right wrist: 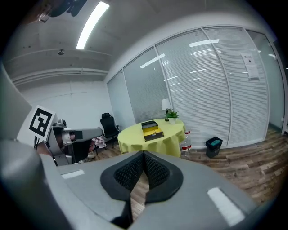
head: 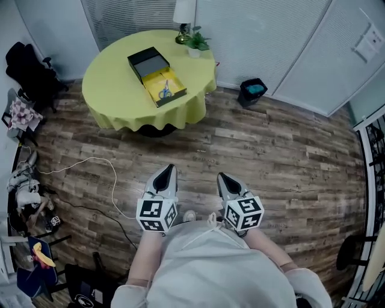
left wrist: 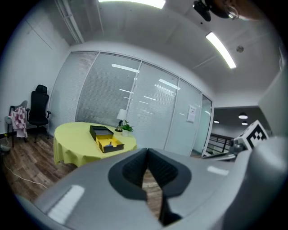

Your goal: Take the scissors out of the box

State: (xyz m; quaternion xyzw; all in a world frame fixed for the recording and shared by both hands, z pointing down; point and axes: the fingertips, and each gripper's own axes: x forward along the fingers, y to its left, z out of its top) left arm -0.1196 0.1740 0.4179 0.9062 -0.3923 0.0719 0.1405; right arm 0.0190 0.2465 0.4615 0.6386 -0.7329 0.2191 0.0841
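Note:
An open box with a yellow lining lies on the round table with a yellow cloth, far ahead of me. Blue-handled scissors rest inside it. The box's black lid sits just behind it. My left gripper and right gripper hang side by side over the wood floor, well short of the table, both shut and empty. The left gripper view shows the box small beyond the left gripper; the right gripper view shows the box beyond the right gripper.
A lamp and a small potted plant stand at the table's far edge. A black bin sits right of the table by the glass wall. A white cable trails across the floor at left, near a black office chair and clutter.

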